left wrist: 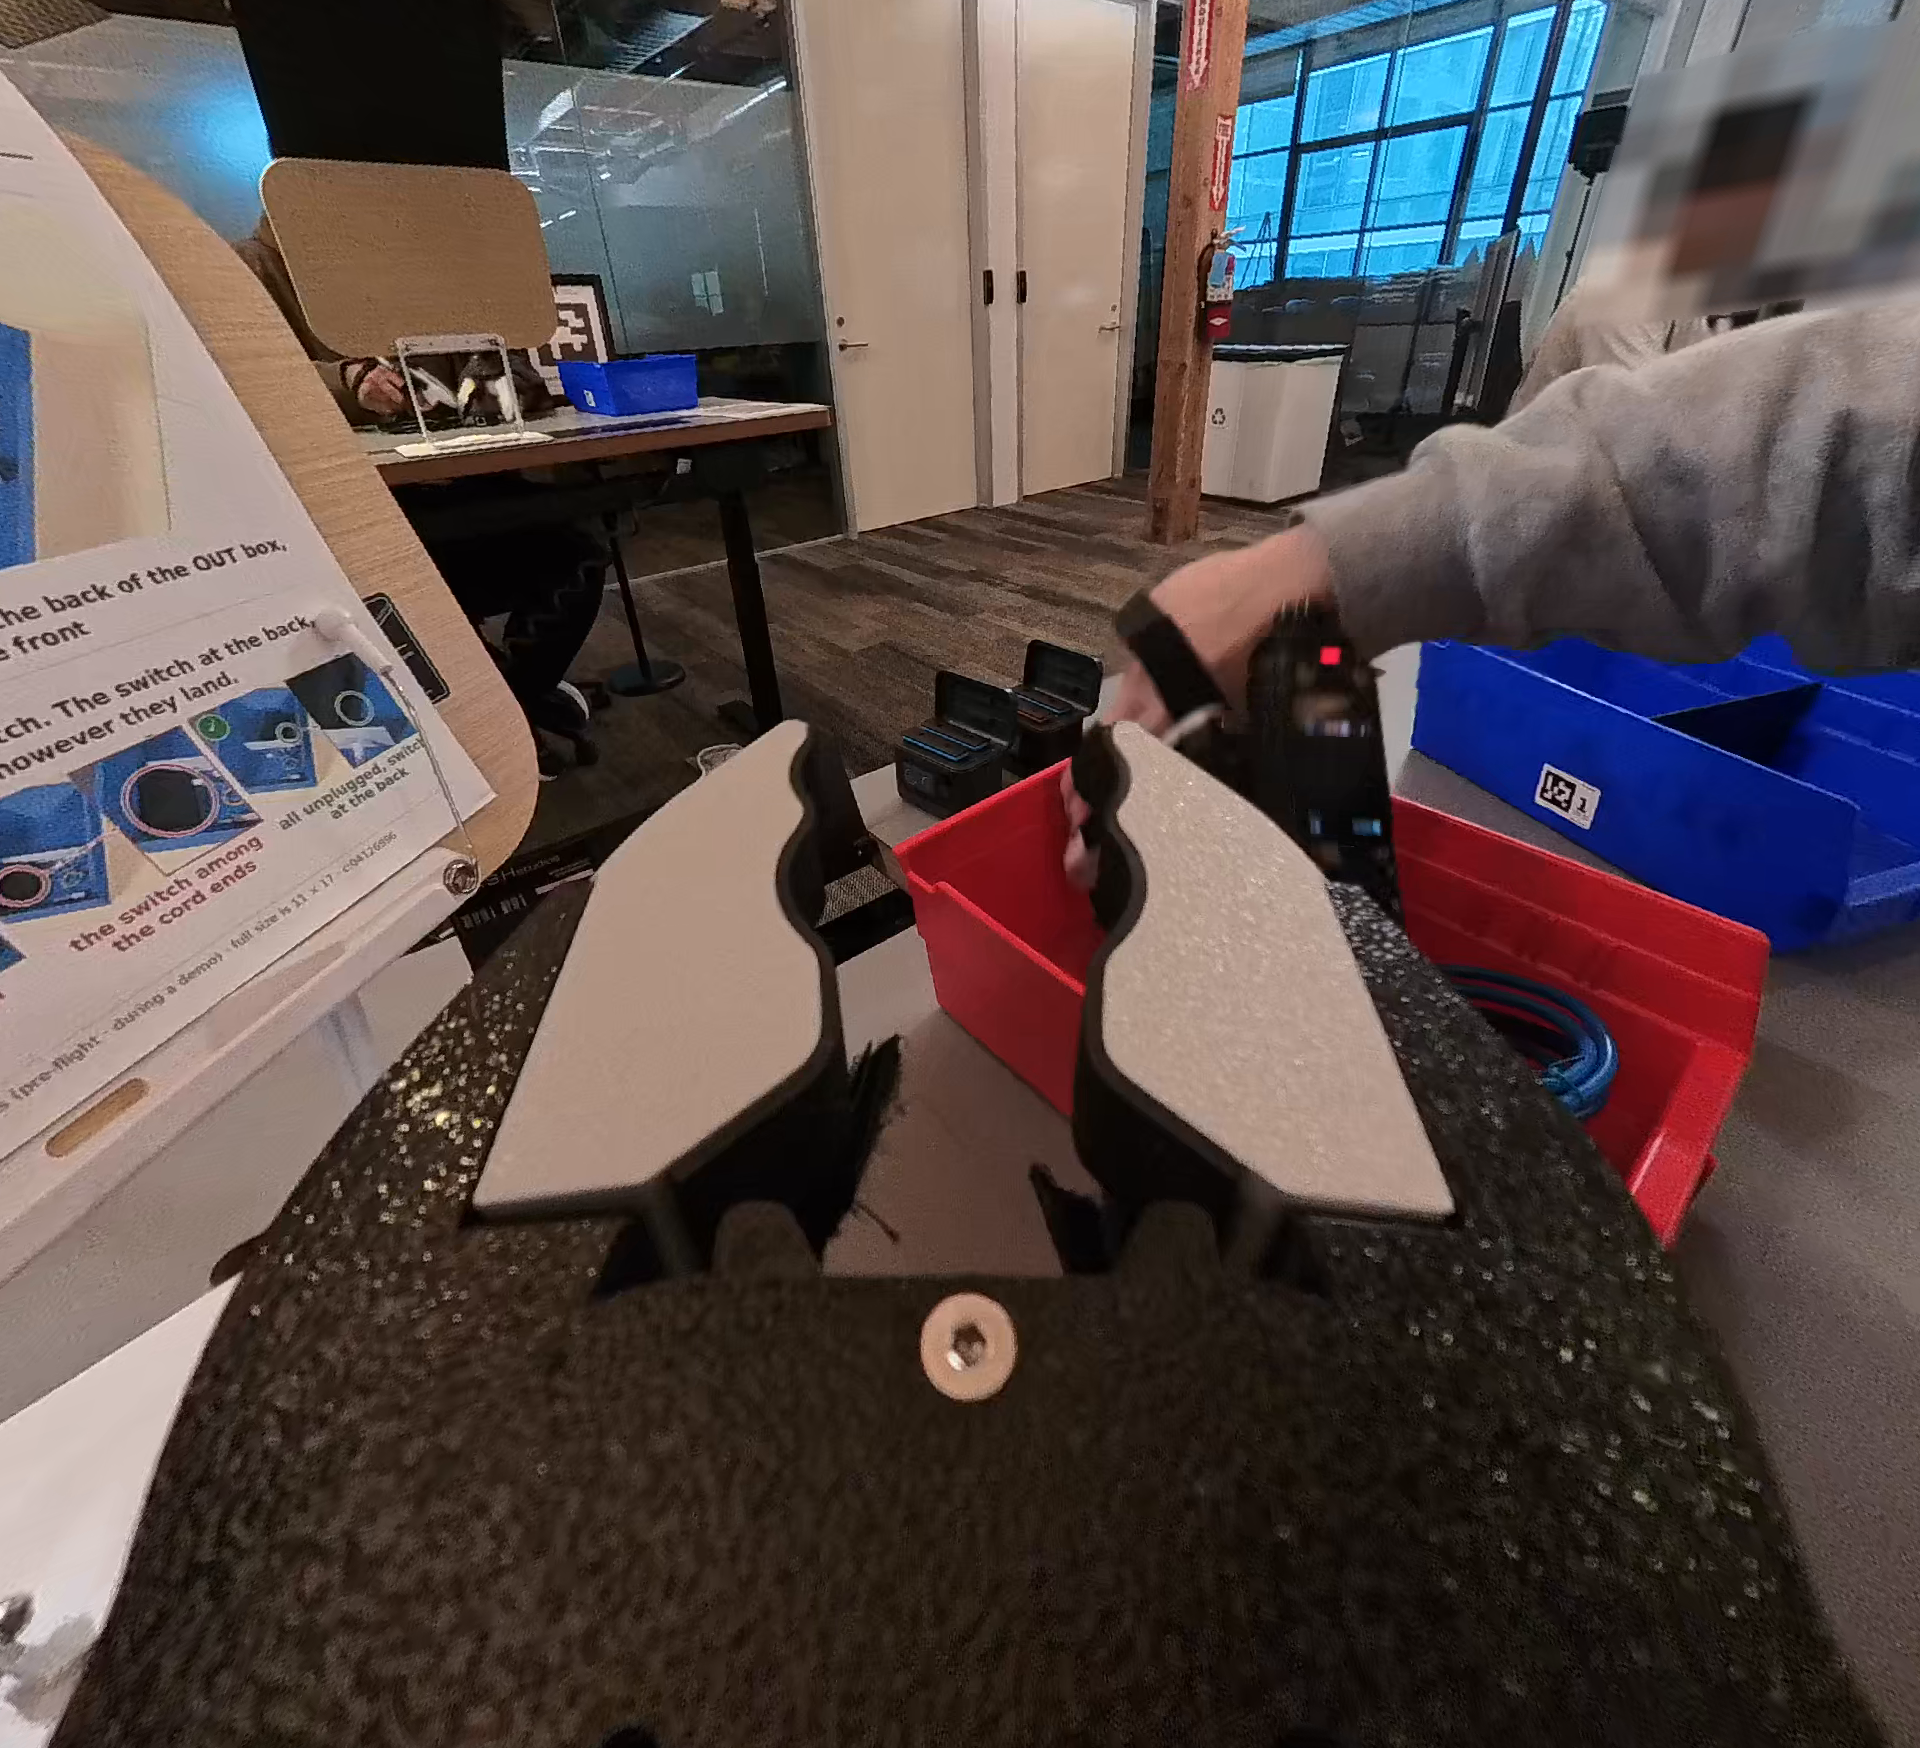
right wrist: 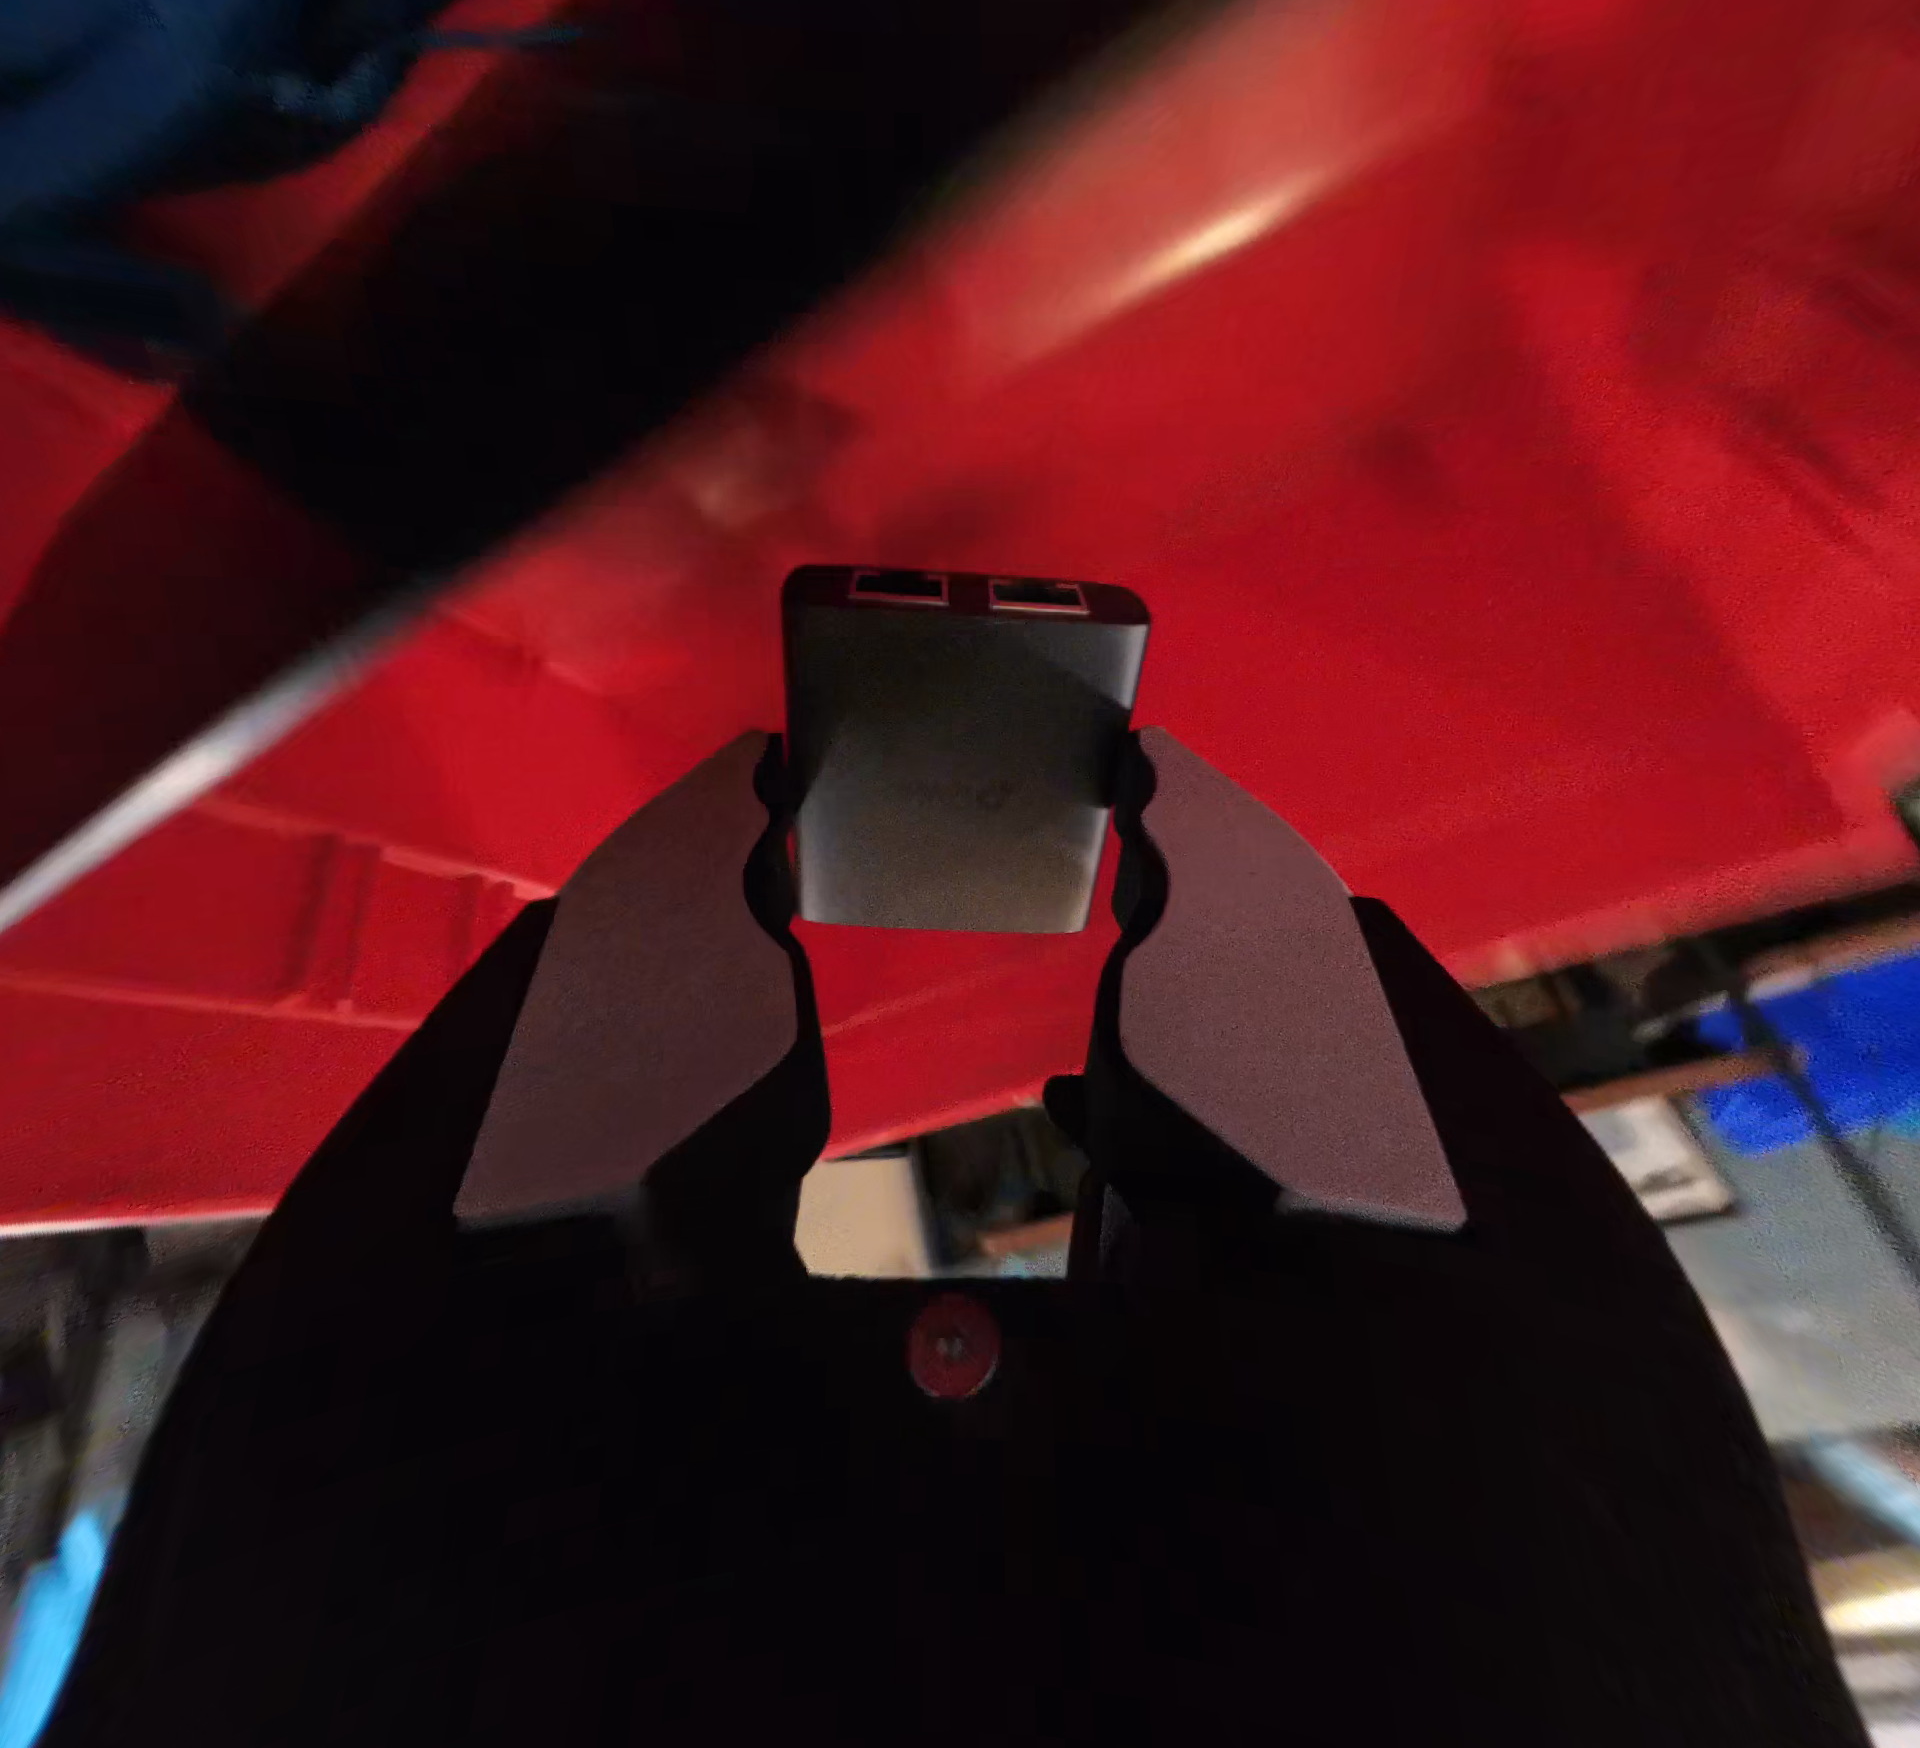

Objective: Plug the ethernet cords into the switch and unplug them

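Note:
My right gripper (right wrist: 951, 789) is shut on a small grey metal box with two network ports (right wrist: 956, 742), holding it by its sides inside a red bin (right wrist: 1455, 451). The same red bin (left wrist: 987, 929) shows in the left wrist view, with a coiled blue cable (left wrist: 1558, 1044) in it. The right gripper's black body (left wrist: 1314, 763) reaches down into that bin, held by a hand in a grey sleeve. My left gripper (left wrist: 961, 794) is open and empty, hovering over the grey table just left of the red bin's near corner.
A blue divided bin (left wrist: 1662, 784) stands right of the red one. Two small black cases (left wrist: 997, 722) stand behind the red bin. A wooden stand with an instruction sheet (left wrist: 208, 742) is at the left. Another desk with a blue bin (left wrist: 629, 384) is farther back.

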### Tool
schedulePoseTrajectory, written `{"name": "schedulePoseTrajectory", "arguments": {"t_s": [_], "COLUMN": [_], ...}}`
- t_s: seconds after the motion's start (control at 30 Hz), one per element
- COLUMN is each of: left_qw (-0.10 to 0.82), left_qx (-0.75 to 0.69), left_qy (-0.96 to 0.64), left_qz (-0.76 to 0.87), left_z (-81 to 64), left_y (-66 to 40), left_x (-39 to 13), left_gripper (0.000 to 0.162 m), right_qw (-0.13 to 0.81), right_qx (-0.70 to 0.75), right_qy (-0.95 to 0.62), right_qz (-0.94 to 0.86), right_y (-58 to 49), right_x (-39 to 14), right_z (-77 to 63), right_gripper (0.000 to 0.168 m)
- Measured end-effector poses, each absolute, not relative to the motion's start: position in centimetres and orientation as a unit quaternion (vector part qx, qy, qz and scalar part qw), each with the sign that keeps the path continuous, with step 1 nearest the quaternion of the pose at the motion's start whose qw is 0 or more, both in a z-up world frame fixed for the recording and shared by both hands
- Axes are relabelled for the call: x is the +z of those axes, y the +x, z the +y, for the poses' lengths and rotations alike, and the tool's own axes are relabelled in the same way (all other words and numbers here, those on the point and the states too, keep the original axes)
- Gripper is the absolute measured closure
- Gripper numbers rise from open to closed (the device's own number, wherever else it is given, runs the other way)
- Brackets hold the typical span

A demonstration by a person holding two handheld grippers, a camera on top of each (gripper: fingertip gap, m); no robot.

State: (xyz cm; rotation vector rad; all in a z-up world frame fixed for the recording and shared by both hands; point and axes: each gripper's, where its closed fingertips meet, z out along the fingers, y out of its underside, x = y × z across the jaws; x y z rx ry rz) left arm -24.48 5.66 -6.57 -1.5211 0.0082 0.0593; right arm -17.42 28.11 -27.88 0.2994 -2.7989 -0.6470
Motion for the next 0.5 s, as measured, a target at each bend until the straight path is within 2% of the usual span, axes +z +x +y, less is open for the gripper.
{"name": "schedulePoseTrajectory", "arguments": {"t_s": [0.03, 0.13, 0.27, 0.4, 0.5], "left_qw": [0.726, 0.733, 0.74, 0.757, 0.768], "left_qx": [0.024, -0.002, -0.019, -0.069, -0.117], "left_qy": [-0.688, -0.679, -0.657, -0.636, -0.619], "left_qz": [0.007, 0.042, 0.142, 0.133, 0.113], "left_z": [5.6, 5.9, 6.7, 8.2, 9.4], "left_y": [-24.4, -23.0, -19.3, -16.7, -14.1], "left_x": [-6.5, -6.4, -6.6, -5.8, -5.1], "left_gripper": [0.113, 0.109, 0.096, 0.097, 0.094], "right_qw": [0.169, 0.286, 0.375, 0.537, 0.639], "right_qx": [-0.184, 0.005, 0.239, 0.3, 0.275], "right_qy": [0.062, -0.059, -0.118, -0.13, -0.13], "right_qz": [-0.966, -0.956, -0.888, -0.777, -0.706], "right_y": [-18.1, -19.3, -17.7, -16.1, -14.4], "right_x": [-26.3, -20.3, -13.1, -7.4, -5.5], "right_z": [27.3, 22.9, 16.6, 14.3, 13.3], "right_gripper": [0.109, 0.109, 0.109, 0.109, 0.109]}}
